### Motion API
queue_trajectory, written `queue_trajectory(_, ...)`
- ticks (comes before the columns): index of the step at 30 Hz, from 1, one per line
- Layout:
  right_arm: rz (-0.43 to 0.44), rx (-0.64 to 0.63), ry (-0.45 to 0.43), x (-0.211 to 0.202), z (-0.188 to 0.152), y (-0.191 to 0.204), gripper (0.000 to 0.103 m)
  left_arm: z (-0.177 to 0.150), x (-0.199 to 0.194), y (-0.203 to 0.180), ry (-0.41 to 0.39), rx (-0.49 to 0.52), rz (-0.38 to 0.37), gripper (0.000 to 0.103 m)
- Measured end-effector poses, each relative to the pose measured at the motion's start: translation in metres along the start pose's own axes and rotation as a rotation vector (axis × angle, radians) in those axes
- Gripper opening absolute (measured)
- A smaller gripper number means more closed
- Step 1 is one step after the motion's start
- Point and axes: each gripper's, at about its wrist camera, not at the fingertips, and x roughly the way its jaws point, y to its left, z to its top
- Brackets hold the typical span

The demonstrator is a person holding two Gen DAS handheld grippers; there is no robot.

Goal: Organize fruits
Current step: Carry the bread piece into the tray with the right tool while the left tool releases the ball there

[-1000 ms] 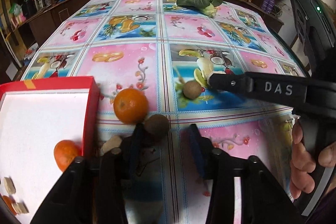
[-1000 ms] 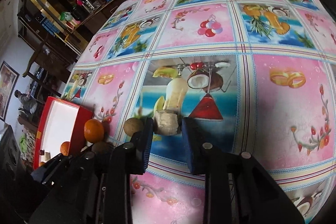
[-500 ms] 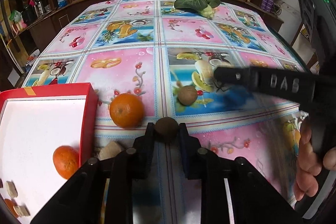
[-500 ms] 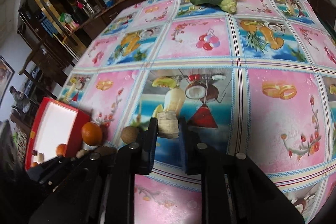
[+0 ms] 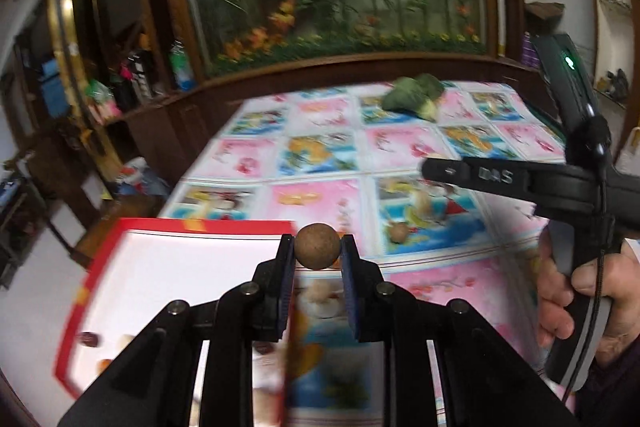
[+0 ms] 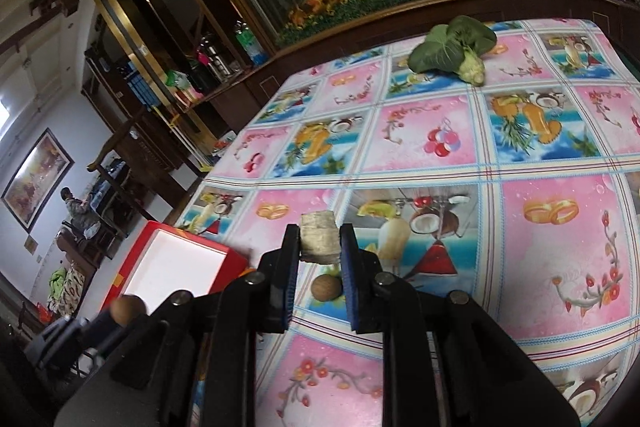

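Red box (image 5: 100, 291) at left on the surface (image 6: 552, 259), small bits inside. Left tool (image 5: 318, 253) clenched on a round brown fruit (image 5: 318, 247), held above the box's right rim. Right tool (image 6: 319, 247) clenched on a pale cut chunk (image 6: 318, 237), off the surface. Another brown fruit (image 6: 326, 289) lies on the cloth beneath it. Leafy green (image 6: 452, 47) at far edge.

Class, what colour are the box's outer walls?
Red walls on the box, white inside; clearest in the right wrist view.
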Motion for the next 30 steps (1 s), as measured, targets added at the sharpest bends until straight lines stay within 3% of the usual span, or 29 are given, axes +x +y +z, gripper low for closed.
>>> queue_trajectory(12, 0.057, -0.149, -0.060, -0.006, -0.019, 0.036, 0.022, -0.019, -0.027, 0.069, -0.026, -0.098, 0.137, 0.021)
queue_trajectory(18, 0.081, -0.203, -0.017, 0.004, -0.036, 0.067, 0.022, -0.028, -0.030, 0.089, -0.024, -0.123, 0.148, 0.021)
queue_trajectory(25, 0.161, -0.351, 0.014, 0.003, -0.071, 0.132, 0.022, -0.039, -0.022, 0.108, -0.001, -0.149, 0.159, 0.021)
queue_trajectory(30, 0.175, -0.401, 0.084, 0.023, -0.090, 0.158, 0.022, -0.047, -0.011, 0.117, 0.029, -0.163, 0.166, 0.021)
